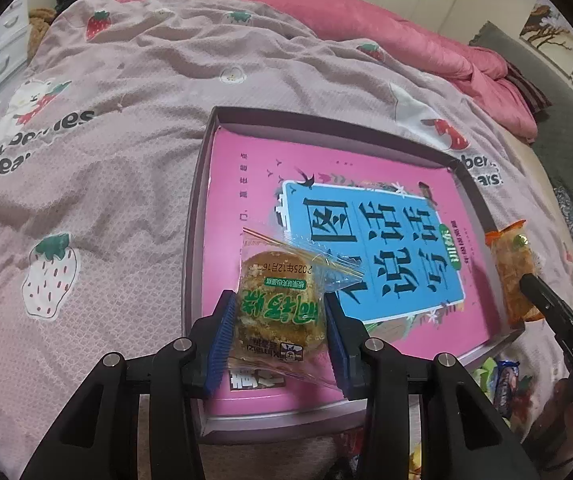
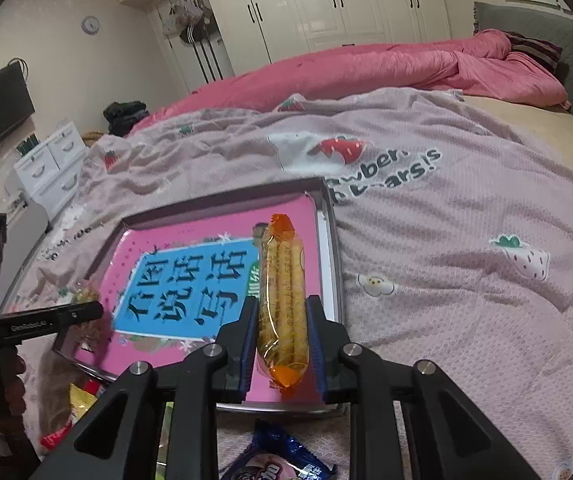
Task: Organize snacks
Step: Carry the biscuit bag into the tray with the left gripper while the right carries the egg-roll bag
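A shallow box [image 1: 202,184] with a pink and blue printed bottom lies on the bed; it also shows in the right wrist view [image 2: 328,216]. My left gripper [image 1: 278,320] is shut on a clear-wrapped round cake [image 1: 278,300] with green lettering, held over the box's near left part. My right gripper [image 2: 282,324] is shut on an orange packet of stick biscuits [image 2: 284,292], held over the box's right side. That packet [image 1: 512,268] and the right gripper's finger [image 1: 546,300] show at the box's right edge in the left wrist view. The left gripper [image 2: 86,310] shows at the left in the right wrist view.
Loose snack packets lie on the bed in front of the box: a blue one [image 2: 274,456], a yellow one [image 2: 80,400], and several [image 1: 506,380] at the right. A pale strawberry-print blanket [image 1: 106,184] covers the bed. A pink duvet [image 2: 366,68] lies behind.
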Motion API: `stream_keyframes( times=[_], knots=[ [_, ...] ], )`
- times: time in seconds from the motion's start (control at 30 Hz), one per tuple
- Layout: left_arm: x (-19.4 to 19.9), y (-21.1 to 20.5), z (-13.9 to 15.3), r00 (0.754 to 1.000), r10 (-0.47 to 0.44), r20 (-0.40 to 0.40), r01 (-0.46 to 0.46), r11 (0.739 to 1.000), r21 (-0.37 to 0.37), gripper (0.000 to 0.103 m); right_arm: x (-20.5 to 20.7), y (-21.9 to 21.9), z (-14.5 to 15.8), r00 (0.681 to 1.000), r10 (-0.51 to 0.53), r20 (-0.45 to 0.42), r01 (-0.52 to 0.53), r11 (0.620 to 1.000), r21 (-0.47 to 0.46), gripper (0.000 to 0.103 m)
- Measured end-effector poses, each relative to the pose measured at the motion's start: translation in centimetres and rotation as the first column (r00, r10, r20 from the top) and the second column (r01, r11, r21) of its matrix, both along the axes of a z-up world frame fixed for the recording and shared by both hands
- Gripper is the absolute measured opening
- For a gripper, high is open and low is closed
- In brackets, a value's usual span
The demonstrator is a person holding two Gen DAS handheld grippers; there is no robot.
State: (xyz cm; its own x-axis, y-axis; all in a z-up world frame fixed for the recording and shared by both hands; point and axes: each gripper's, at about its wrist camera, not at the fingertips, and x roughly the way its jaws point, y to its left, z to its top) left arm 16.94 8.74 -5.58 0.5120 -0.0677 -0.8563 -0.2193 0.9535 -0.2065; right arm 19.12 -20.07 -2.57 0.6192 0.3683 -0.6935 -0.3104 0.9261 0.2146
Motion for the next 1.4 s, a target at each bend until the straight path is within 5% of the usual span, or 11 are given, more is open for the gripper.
stream_keyframes(
  times=[0.6,1.4],
  knots=[
    [-0.1,-0.8,-0.7,1.000,-0.020,-0.017,0.021,0.999,0.050,0.044,0.2,-0.3,-1.4,0.999,-0.027,-0.046,0.025,0.999,-0.030,0.024],
    [-0.9,-1.0,0.4,0.999,-0.035,0.002,0.035,0.999,0.008,0.046,0.0,-0.3,-1.0,0.999,-0.036,-0.020,0.036,0.999,-0.041,0.025]
  ],
)
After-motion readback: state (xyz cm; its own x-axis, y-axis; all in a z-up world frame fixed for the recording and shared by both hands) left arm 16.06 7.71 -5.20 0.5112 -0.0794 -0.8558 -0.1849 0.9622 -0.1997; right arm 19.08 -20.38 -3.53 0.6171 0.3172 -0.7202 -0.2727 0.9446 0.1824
